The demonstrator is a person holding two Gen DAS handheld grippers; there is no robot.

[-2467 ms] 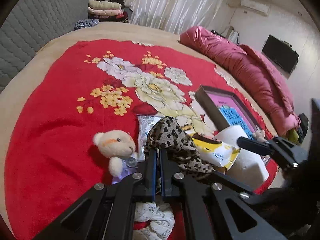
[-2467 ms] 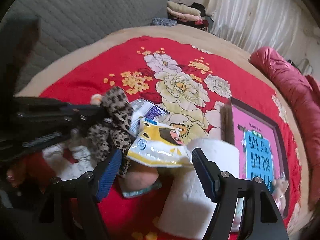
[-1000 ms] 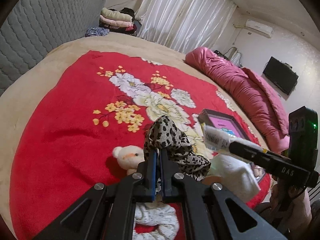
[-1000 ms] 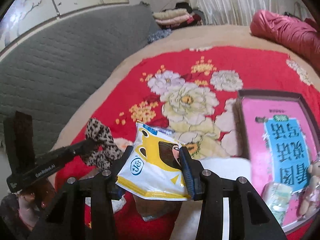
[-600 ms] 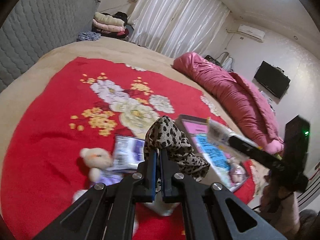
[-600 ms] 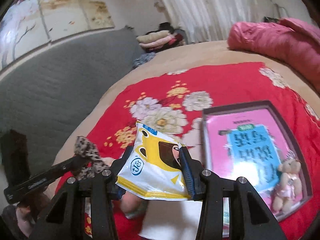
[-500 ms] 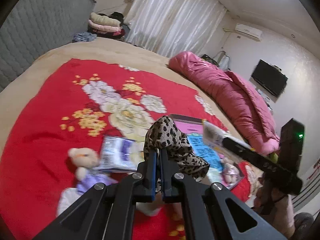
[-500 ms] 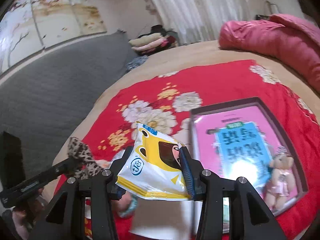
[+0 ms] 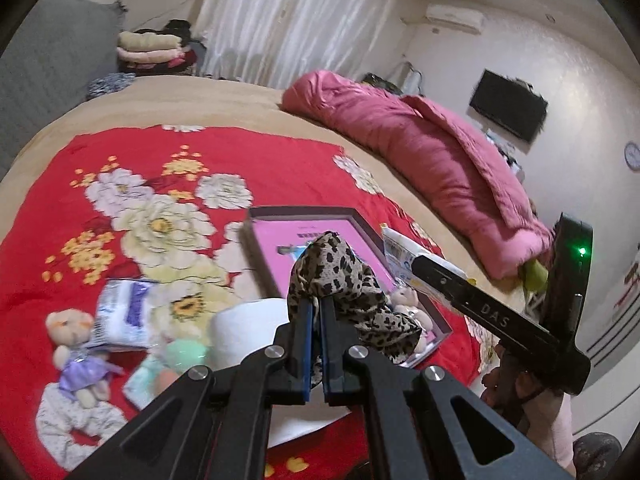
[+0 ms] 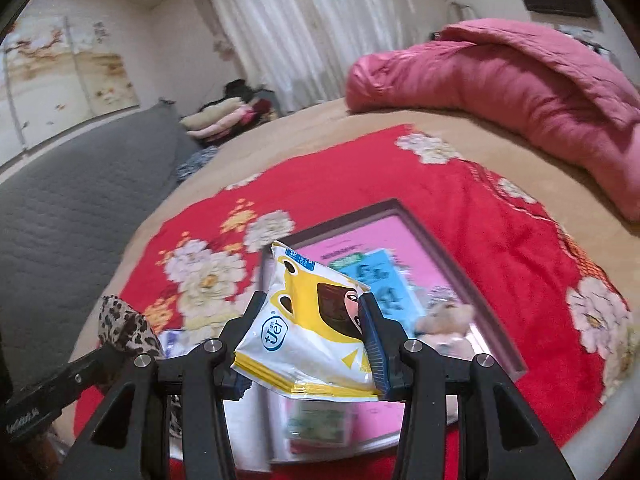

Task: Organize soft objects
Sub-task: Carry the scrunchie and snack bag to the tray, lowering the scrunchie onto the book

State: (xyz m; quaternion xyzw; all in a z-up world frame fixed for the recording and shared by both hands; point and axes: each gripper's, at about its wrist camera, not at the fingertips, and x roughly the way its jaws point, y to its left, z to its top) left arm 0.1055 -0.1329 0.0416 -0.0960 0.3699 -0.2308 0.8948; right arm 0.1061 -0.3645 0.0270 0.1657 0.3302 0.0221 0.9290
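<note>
Left wrist view: left gripper (image 9: 316,316) jaws pressed together, pinching leopard-print cloth (image 9: 344,280), held up above pink tray (image 9: 264,240) on red flowered blanket (image 9: 280,168).

Right wrist view: right gripper (image 10: 312,336) jaws pinching yellow-white packet (image 10: 304,340), held above same tray (image 10: 448,256); small teddy bear (image 10: 444,316) lies inside tray.

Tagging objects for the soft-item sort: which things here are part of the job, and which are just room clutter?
In the job:
- leopard-print cloth, in the left gripper
- yellow packet, in the right gripper
- pink tray
- teddy bear
- blue-white pack

Lying about:
- pink duvet
- folded stack
- TV
</note>
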